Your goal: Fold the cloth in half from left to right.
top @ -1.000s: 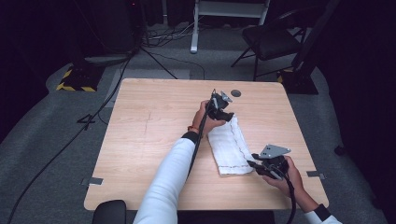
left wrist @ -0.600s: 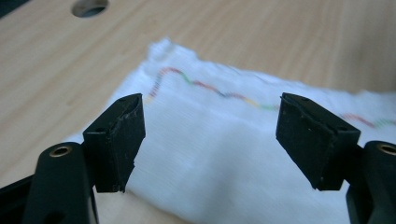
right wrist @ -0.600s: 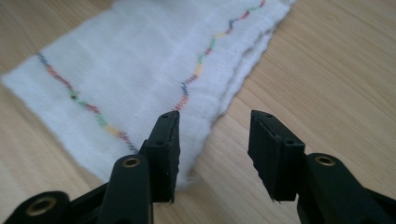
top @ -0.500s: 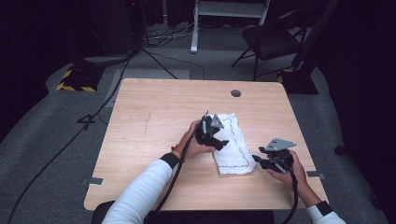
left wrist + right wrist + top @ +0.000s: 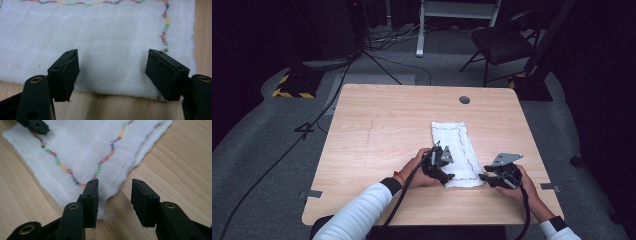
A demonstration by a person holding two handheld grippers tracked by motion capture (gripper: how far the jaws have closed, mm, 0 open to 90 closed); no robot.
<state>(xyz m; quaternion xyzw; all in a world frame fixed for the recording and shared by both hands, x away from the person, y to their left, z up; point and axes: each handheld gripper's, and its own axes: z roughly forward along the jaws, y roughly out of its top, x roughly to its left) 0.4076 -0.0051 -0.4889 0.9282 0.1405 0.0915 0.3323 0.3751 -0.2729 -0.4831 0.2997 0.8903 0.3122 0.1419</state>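
A white cloth [image 5: 453,145] with a wavy multicoloured stitch line lies as a long folded strip on the wooden table [image 5: 382,130]. My left gripper [image 5: 443,169] is at the strip's near left corner. In the left gripper view the cloth [image 5: 107,37] lies flat under this gripper [image 5: 113,72], whose jaws stand wide apart and have just been closing a little, pinching nothing. My right gripper [image 5: 493,178] sits at the near right corner. In the right gripper view one of this gripper's [image 5: 115,200] jaws is over the cloth's [image 5: 82,152] corner and the other over bare wood. These jaws have also just been closing, gripping nothing.
A round dark grommet [image 5: 464,99] is set in the table's far side. Beyond the table stand a black chair [image 5: 502,45] and a white stand's legs [image 5: 422,30], with cables across the grey floor. Tape tabs [image 5: 313,194] mark the table's near corners.
My left hand has come back from the cloth's far end to its near end. The cloth now lies straighter along the table. The right hand has stayed put.
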